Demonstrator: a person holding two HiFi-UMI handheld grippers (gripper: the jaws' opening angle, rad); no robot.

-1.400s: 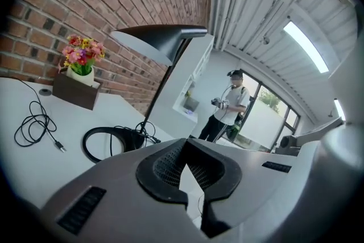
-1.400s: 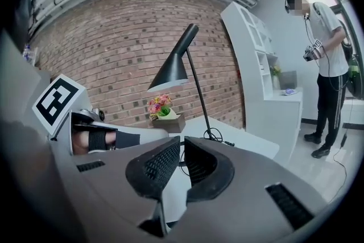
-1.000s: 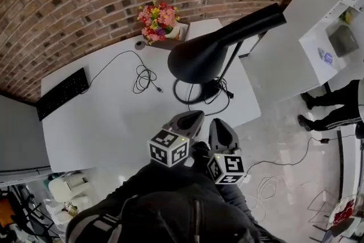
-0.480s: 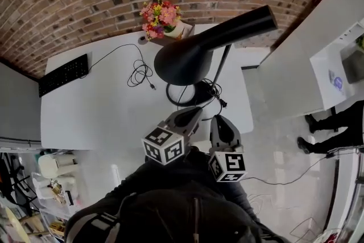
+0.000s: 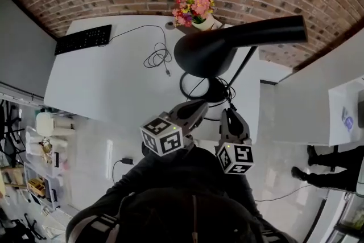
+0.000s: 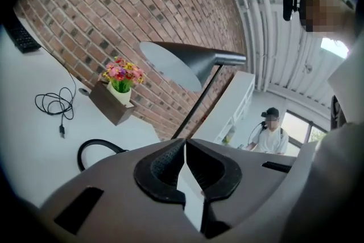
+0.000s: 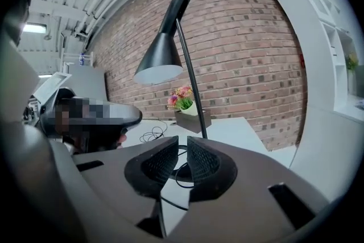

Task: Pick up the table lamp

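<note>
The black table lamp stands at the right end of the white table [image 5: 114, 88]. Its cone shade [image 5: 206, 54] hangs over a ring-shaped base [image 5: 196, 91], from which a thin stem [image 5: 242, 68] rises. My left gripper [image 5: 199, 106] and right gripper [image 5: 230, 114] hover side by side at the table's near edge, just short of the base. Both are shut with nothing between the pads. In the left gripper view the shade [image 6: 170, 62] and stem [image 6: 199, 102] rise beyond the gripper [image 6: 185, 148]. In the right gripper view the stem [image 7: 190, 82] stands straight ahead of the gripper [image 7: 182, 151].
A flower pot in a wooden box [image 5: 196, 8] sits behind the lamp by the brick wall. A loose coiled cable [image 5: 159, 57] and a black keyboard [image 5: 84, 38] lie further left. White cabinets [image 5: 301, 105] stand to the right. A person [image 6: 272, 134] stands in the background.
Both grippers have drifted sideways along the table's near edge, closer to the lamp's base, and rolled a little. Their jaws stayed shut. The lamp has not moved.
</note>
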